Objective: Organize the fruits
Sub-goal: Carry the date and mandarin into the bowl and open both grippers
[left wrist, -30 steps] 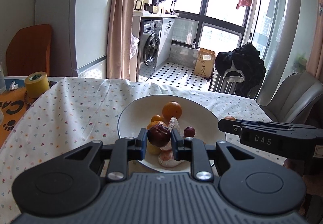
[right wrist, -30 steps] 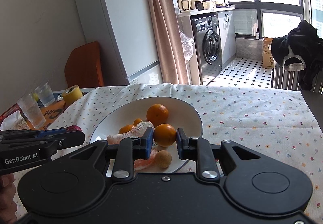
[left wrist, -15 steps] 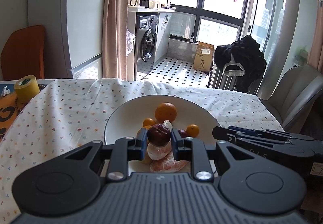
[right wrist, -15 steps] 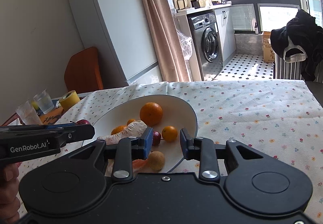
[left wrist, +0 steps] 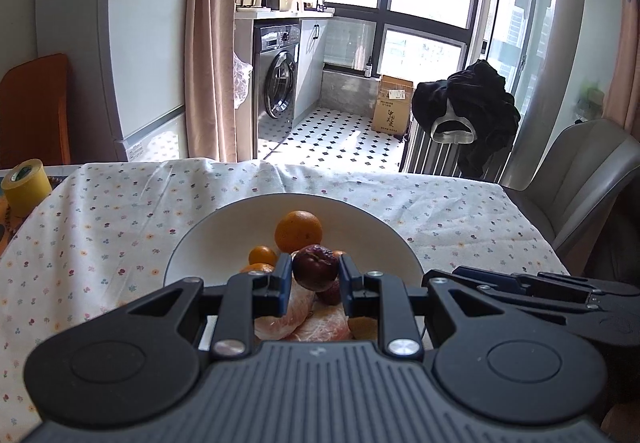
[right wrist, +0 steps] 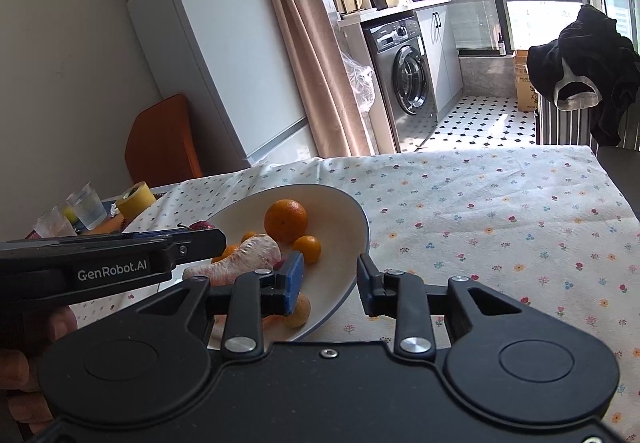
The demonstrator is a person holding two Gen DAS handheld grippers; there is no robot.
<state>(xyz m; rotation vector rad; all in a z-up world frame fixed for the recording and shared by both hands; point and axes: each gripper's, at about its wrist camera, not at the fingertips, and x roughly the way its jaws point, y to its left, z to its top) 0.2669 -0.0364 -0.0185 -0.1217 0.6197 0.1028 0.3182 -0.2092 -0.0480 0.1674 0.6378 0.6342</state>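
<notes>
The left tongs (left wrist: 315, 275) pinch a wrinkled dark red jujube (left wrist: 315, 268) between their two blue-padded fingers, holding it above the near part of a white bowl (left wrist: 224, 227). The right tongs (right wrist: 330, 285) stand spread apart with nothing between them, their left finger over the bowl's near rim and their right finger just outside it, above the cloth. From the right wrist view, the left tongs reach in from the left side, and part of the person's hand (right wrist: 24, 363) shows at the lower left edge. Inside the bowl lie a large orange (right wrist: 285, 221) toward the far side, a small orange kumquat (right wrist: 307, 248) just in front of it, another kumquat (left wrist: 263, 255) to the left, peeled pomelo segments (right wrist: 248, 259) with pale pink flesh, and a small tan longan (right wrist: 301, 311) near the front rim. The bowl sits on a bench covered by a white tablecloth (right wrist: 500, 211) printed with small flowers. At the far left of the bench stand a roll of yellow tape (right wrist: 136, 200) and two clear drinking glasses (right wrist: 86, 205). Beyond the bench are a white refrigerator (right wrist: 208, 43), a beige curtain (right wrist: 312, 55), a grey washing machine (right wrist: 400, 71) and an orange chair (right wrist: 160, 143).
</notes>
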